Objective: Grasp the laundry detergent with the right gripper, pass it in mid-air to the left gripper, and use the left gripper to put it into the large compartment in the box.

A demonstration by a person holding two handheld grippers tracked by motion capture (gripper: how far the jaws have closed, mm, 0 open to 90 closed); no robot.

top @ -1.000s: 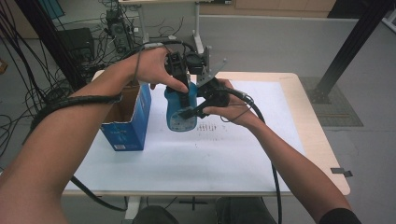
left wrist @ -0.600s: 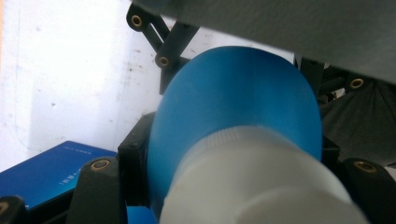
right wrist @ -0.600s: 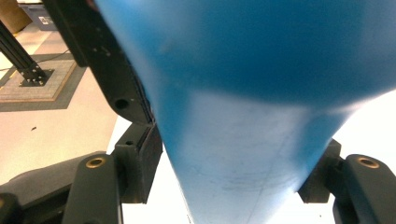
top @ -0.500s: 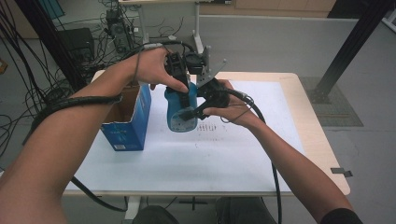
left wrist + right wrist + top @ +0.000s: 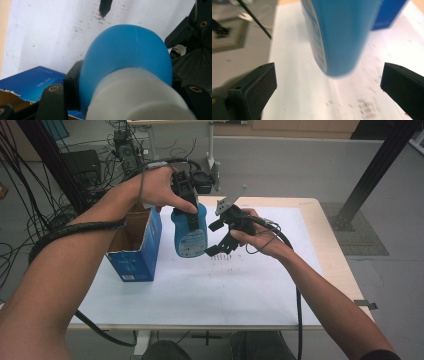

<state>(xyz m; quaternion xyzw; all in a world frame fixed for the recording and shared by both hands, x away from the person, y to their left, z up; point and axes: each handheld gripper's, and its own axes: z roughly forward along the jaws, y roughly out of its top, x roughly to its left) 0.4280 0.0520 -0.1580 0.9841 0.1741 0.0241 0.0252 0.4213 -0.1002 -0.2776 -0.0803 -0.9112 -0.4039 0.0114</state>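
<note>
While the left tool [image 5: 186, 202] stays clamped on the blue bottle [image 5: 190, 232] above the surface [image 5: 260, 285], the right tool [image 5: 220, 237], at its 3 o'clock, has just been opening, jaws apart around nothing.

So the high view sits up above the person's side of the surface [image 5: 260, 300] and looks forward and down, far enough back to catch both forearms and the floor beyond. The left claw [image 5: 120, 82] cam rides right on the tool, staring down along the blue bottle [image 5: 127, 57] from basically zero distance, white sheet behind it. The right claw [image 5: 329, 82] cam looks between its own jaws, close up at the bottle's lower end. All three share that bottle, the white sheet and the blue box [image 5: 137, 245].
</note>
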